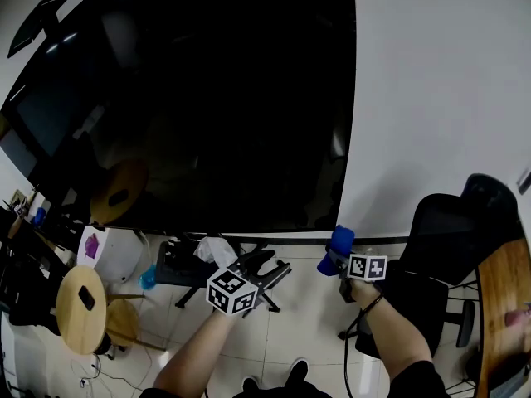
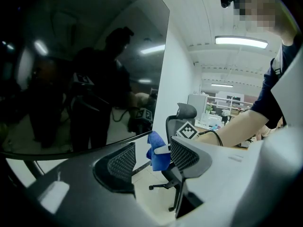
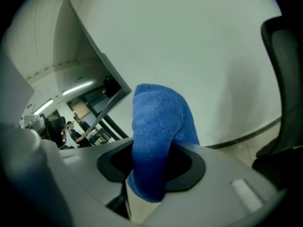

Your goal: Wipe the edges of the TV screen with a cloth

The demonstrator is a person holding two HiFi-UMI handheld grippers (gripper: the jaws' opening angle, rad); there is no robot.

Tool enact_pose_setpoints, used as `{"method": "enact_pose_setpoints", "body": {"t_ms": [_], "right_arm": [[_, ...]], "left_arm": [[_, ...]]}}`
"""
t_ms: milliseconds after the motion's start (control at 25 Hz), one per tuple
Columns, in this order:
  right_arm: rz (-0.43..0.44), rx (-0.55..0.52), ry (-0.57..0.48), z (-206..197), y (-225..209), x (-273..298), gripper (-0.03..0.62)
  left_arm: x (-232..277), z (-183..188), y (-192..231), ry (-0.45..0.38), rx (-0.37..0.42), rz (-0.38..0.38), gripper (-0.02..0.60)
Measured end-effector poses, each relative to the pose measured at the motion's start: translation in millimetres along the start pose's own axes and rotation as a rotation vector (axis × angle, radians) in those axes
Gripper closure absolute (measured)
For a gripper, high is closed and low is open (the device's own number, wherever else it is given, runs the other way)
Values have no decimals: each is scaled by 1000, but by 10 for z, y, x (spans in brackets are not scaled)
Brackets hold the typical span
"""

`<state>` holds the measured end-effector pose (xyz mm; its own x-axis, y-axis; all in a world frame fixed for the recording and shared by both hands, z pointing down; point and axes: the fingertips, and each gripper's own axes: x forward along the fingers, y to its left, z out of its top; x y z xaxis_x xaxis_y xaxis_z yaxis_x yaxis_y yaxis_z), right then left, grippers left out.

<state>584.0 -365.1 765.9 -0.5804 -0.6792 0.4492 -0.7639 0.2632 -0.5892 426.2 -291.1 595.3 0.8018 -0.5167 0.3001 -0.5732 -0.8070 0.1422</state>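
1. Two grippers are below the bottom edge of the TV screen [image 1: 207,98]. The right gripper [image 1: 332,260] is clamped on a folded blue cloth [image 1: 340,240], which stands up out of its closed jaws. The left gripper [image 1: 262,265] has its jaws wide apart with nothing between them.
2. The cloth is just under the screen's lower right corner, in front of the white wall [image 1: 440,98]. Whether it touches the frame cannot be told.
3. A low white object [image 1: 116,259] with a purple patch stands on the floor at the left. Whether it is a container cannot be made out.
4. Two round wooden stools [image 1: 81,305] stand beside it. The black stand [image 1: 178,270] under the screen carries a crumpled white thing [image 1: 216,249].
5. A black office chair [image 1: 440,247] stands close behind the right gripper, and a wooden table [image 1: 502,305] is cut off at the right margin.
6. In the left gripper view, the left gripper [image 2: 151,161] frames the cloth [image 2: 156,152] and the chair [image 2: 182,115] beyond it. The screen [image 2: 71,70] mirrors the person.
7. In the right gripper view, the cloth [image 3: 158,126] fills the centre of the right gripper [image 3: 151,167] and hides much of the wall. The screen [image 3: 102,100] shows only as a dark sliver seen nearly edge-on.
8. The left end of the screen is dark and crowded with reflections.
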Motion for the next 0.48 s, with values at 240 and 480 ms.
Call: {"method": "enact_pose_setpoints", "body": {"t_ms": [240, 480], "right_arm": [[-8, 97, 22, 38, 7, 111, 427], [39, 36, -8, 247, 437, 236, 427]], "left_arm": [[-197, -157, 68, 13, -18, 20, 360], [-388, -336, 234, 15, -54, 20, 360]]}}
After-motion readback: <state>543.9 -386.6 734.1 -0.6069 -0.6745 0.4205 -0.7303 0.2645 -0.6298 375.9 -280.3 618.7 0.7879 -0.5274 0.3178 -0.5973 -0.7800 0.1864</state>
